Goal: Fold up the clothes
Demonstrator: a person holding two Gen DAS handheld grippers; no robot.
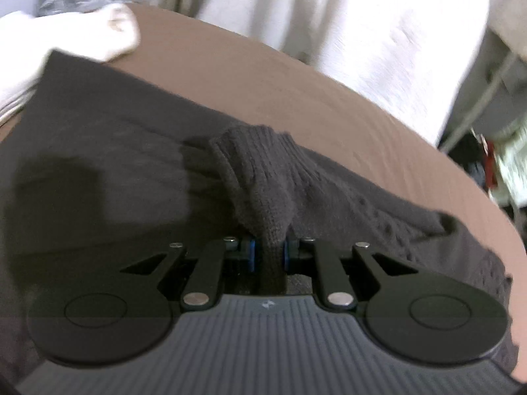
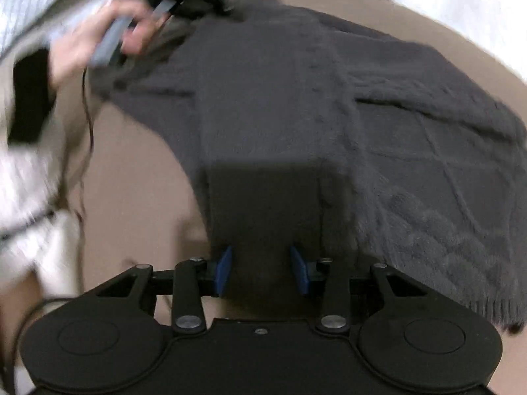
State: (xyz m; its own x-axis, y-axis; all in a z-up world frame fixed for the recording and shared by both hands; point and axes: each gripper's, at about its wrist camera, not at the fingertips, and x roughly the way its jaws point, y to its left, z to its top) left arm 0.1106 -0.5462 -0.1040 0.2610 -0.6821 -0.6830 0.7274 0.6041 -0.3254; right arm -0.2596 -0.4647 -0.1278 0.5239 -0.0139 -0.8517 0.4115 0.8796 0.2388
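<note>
Dark knit sweater (image 2: pixel 378 125) lies spread over the brown desk (image 1: pixel 296 75), one part lifted. Your left gripper (image 1: pixel 269 256) is clamped tight on a bunched ribbed fold of it, raised off the surface. Your right gripper (image 2: pixel 262 273) has its blue pads (image 2: pixel 224 271) parted, knit between them, not squeezed. Your hand (image 2: pixel 98 42) grips the other handle, blurred.

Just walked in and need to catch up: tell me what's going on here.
A person is folding a dark grey knit sweater on a brown table. The left gripper is shut on a bunched fold of it. The right gripper straddles another strip, its pads apart. The sweater is mostly spread out, not yet folded.
</note>
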